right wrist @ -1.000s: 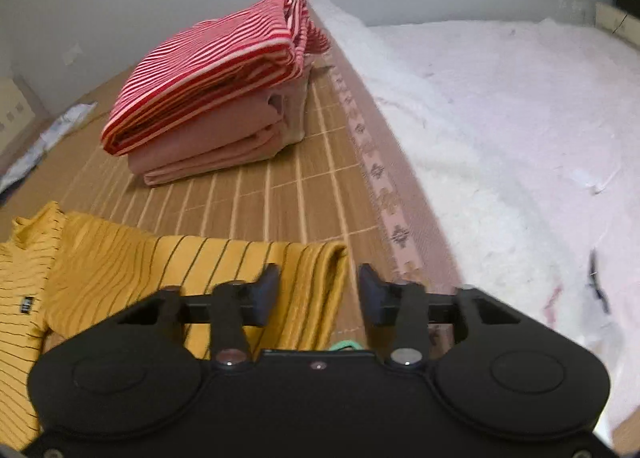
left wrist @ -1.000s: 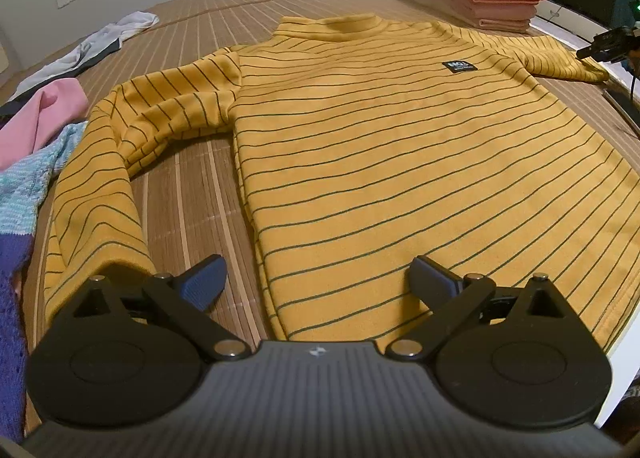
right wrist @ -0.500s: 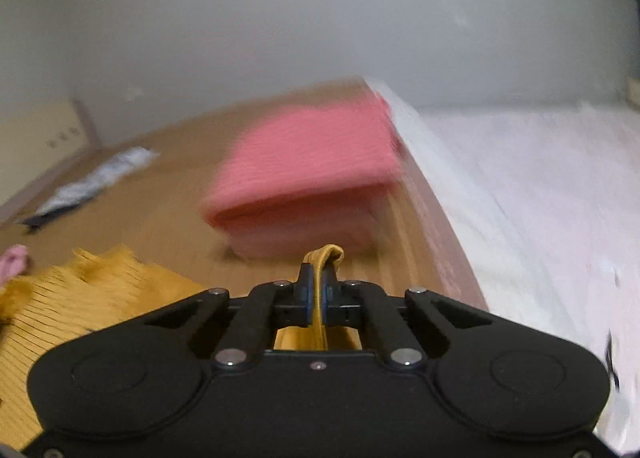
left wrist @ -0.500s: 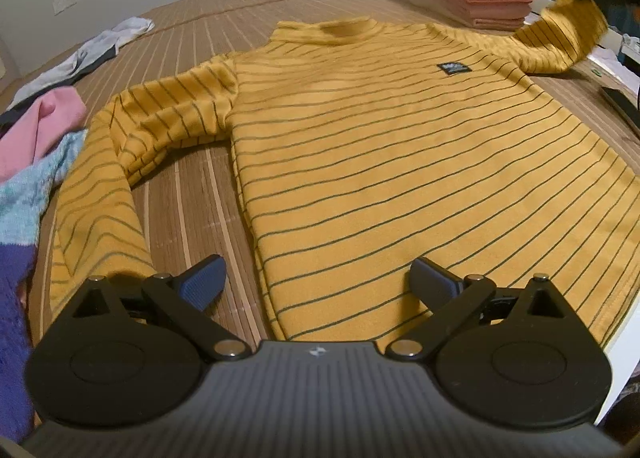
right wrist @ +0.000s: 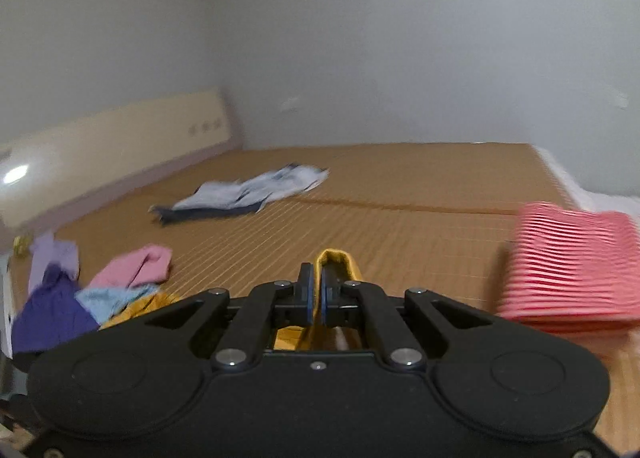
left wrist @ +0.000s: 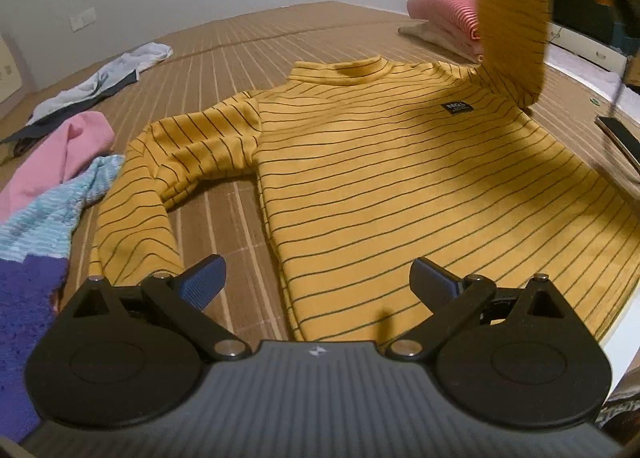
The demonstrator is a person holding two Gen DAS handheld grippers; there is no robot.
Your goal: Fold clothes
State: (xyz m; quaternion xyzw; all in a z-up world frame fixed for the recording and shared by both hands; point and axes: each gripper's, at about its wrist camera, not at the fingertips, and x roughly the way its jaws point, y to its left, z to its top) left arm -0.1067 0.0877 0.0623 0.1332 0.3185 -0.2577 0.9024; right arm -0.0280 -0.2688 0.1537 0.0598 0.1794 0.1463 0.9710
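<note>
**Striped sweater spread on a mat, one sleeve lifted**

Brown slatted matting (left wrist: 224, 214) covers the whole work surface, bounded by pale walls. At far left in the left wrist view lie loose garments: a purple knit (left wrist: 20, 318), a light blue knit (left wrist: 52, 214) and a pink garment (left wrist: 60, 154), with a white and dark garment (left wrist: 100, 90) farther back. The left gripper (left wrist: 316, 278) hangs low over the near hem, angled downward, its blue-padded fingers (left wrist: 202, 284) spread wide and holding nothing. The mustard sweater (left wrist: 400, 186), crossed by thin dark stripes, lies flat and face up in the middle of the mat, collar away from the camera; a small black chest label (left wrist: 458, 107) carries white lettering too small to read. Its left-hand sleeve bends down along the mat. At upper right the other sleeve (left wrist: 512, 18) is raised, blurred, above the shoulder. A folded red-striped stack (left wrist: 448, 18) rests behind it.

In the right wrist view the right gripper (right wrist: 316, 298) points nearly level, fingers clamped together on a fold of the mustard sleeve (right wrist: 334, 262).
</note>
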